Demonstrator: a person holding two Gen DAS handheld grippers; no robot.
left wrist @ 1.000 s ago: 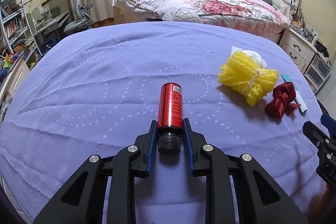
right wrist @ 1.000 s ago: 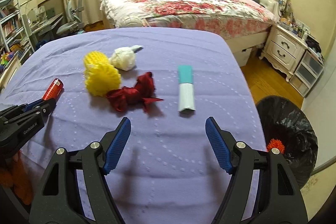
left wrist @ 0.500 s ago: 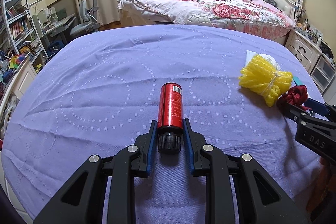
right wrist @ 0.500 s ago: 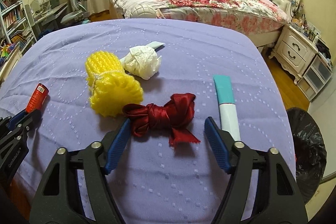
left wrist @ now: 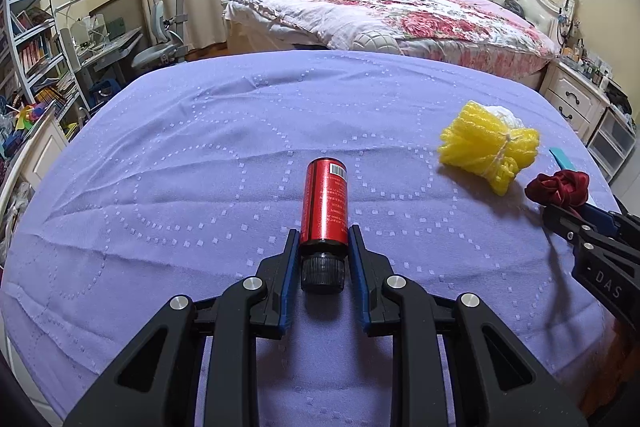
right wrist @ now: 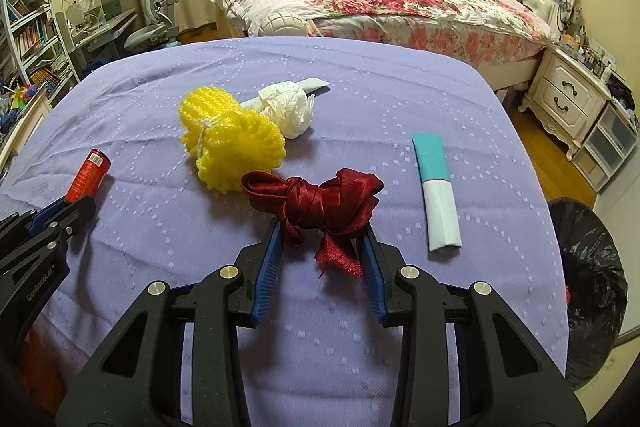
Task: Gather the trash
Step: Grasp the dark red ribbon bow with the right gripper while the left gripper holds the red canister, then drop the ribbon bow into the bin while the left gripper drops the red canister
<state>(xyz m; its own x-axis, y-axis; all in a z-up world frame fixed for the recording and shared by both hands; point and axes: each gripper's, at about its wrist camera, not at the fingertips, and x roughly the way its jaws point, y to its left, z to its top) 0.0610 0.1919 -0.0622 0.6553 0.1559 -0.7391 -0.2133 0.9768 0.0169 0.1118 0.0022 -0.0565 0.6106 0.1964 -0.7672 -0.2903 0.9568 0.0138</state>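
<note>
My left gripper [left wrist: 323, 239] is shut on a red bottle [left wrist: 325, 203] with a black cap, gripped near the cap above the purple tablecloth [left wrist: 200, 163]. The bottle also shows in the right wrist view [right wrist: 86, 175]. My right gripper [right wrist: 321, 233] is closing around a dark red ribbon bow [right wrist: 320, 205], its pads touching the bow's sides. The bow also shows in the left wrist view [left wrist: 558, 187]. A yellow foam net [right wrist: 230, 143], a white crumpled bag [right wrist: 289, 109] and a teal-and-white packet [right wrist: 437, 187] lie on the cloth.
A black-lined trash bin [right wrist: 590, 283] stands on the floor right of the table. A flowered bed [left wrist: 400, 15] is behind, a nightstand [right wrist: 568, 103] at right, a desk, chair and shelves [left wrist: 36, 59] at left.
My right gripper moved forward and left over the ribbon bow and its jaws narrowed from wide open onto it. My left gripper kept hold of the red bottle.
</note>
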